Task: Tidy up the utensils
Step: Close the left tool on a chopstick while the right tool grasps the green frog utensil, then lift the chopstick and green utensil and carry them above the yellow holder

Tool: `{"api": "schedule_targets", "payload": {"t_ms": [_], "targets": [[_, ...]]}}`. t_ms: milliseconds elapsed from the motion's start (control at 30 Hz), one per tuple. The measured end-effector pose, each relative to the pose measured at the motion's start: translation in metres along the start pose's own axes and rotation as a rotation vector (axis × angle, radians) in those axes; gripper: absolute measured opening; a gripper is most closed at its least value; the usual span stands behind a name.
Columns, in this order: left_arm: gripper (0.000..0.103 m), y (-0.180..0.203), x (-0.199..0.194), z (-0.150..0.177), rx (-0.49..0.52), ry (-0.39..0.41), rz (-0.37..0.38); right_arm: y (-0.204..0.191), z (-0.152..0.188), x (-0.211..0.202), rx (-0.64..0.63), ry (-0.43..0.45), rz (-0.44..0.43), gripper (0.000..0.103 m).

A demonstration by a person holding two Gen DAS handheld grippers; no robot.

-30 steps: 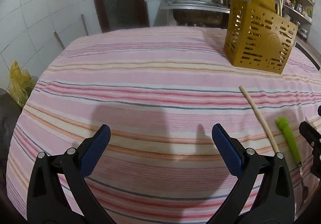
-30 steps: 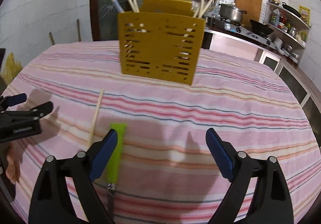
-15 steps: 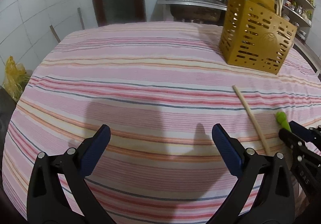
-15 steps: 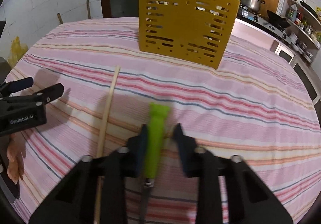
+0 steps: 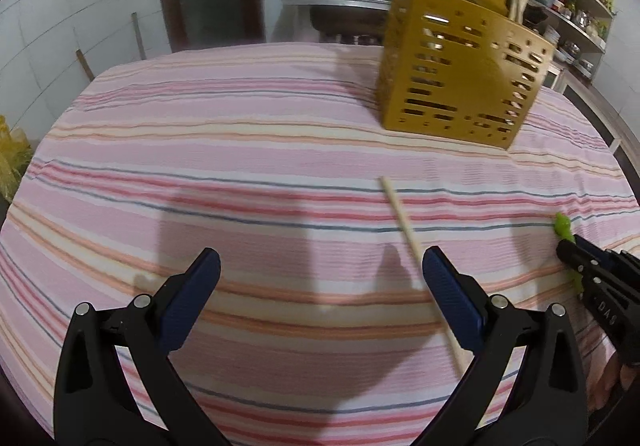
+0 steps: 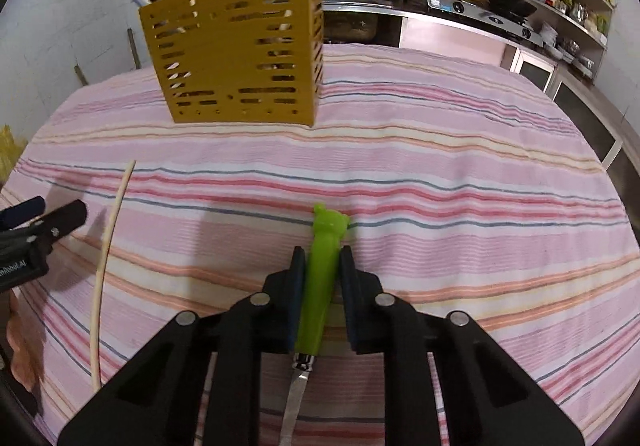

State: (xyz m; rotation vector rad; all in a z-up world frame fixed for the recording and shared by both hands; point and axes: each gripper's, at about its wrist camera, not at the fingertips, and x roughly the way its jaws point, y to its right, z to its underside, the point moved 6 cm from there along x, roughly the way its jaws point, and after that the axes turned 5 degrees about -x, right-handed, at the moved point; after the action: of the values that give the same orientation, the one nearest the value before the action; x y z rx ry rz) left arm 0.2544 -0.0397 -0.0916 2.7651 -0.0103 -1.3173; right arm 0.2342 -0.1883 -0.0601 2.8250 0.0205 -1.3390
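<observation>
Change since the earlier frames: the right claw [image 6: 322,260], spread wide a second ago beside the green-handled utensil [image 6: 320,286], now has its blue pads against the handle; in the left wrist view the wooden stick [image 5: 416,262] sits nearer the left claw [image 5: 320,274] than before.
Green-handled utensil: pinched by the right claw on both sides of the green handle; its bear-shaped end pokes out past the claw tips, its metal part runs back under the claw; whether it rests on the cloth cannot be told.
Right claw: pressed onto the handle, above the striped cloth [image 6: 440,174].
Wooden stick: flat on the cloth, apart from the green utensil, between the two claws; in the left wrist view its near end passes just beside the left claw's right finger [image 5: 452,302].
Left claw: spread wide, nothing between its pads, hanging over the cloth.
Yellow utensil holder [image 6: 240,54]: upright on the table farther back, well apart from the green utensil, slotted walls, several light sticks standing inside.
Table: covered in the pink striped cloth.
Background: kitchen counter with pots and a stove, shelves to the right.
</observation>
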Motion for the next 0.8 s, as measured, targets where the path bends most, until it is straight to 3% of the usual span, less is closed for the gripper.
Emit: {"api": "schedule_targets", "payload": {"t_ms": [267, 367, 433, 533, 600, 700, 800], "targets": [[0.094, 0.025, 0.022, -0.011, -0.027, -0.037, 0.017, -0.002, 0.001, 0.000, -0.006, 0.014, 0.008, 0.019], [0.074, 0.029, 0.033, -0.009, -0.008, -0.085, -0.004, 0.001, 0.000, 0.002, 0.002, 0.011, 0.001, 0.019], [0.069, 0.030, 0.033, -0.010, -0.015, -0.077, -0.016, 0.001, -0.002, 0.003, 0.001, 0.005, 0.003, 0.019], [0.054, 0.033, 0.034, -0.013, -0.024, -0.094, -0.027, 0.002, -0.005, 0.007, 0.004, -0.013, 0.009, 0.019], [0.035, 0.036, 0.035, -0.018, -0.025, -0.111, -0.017, 0.001, -0.008, 0.011, 0.007, -0.033, 0.012, 0.019], [0.016, 0.042, 0.035, -0.022, -0.008, -0.152, 0.008, 0.002, -0.014, 0.015, 0.024, -0.062, 0.008, 0.019], [0.009, 0.042, 0.032, -0.026, -0.005, -0.167, 0.018, 0.002, -0.017, 0.015, 0.035, -0.068, 0.003, 0.018]]}}
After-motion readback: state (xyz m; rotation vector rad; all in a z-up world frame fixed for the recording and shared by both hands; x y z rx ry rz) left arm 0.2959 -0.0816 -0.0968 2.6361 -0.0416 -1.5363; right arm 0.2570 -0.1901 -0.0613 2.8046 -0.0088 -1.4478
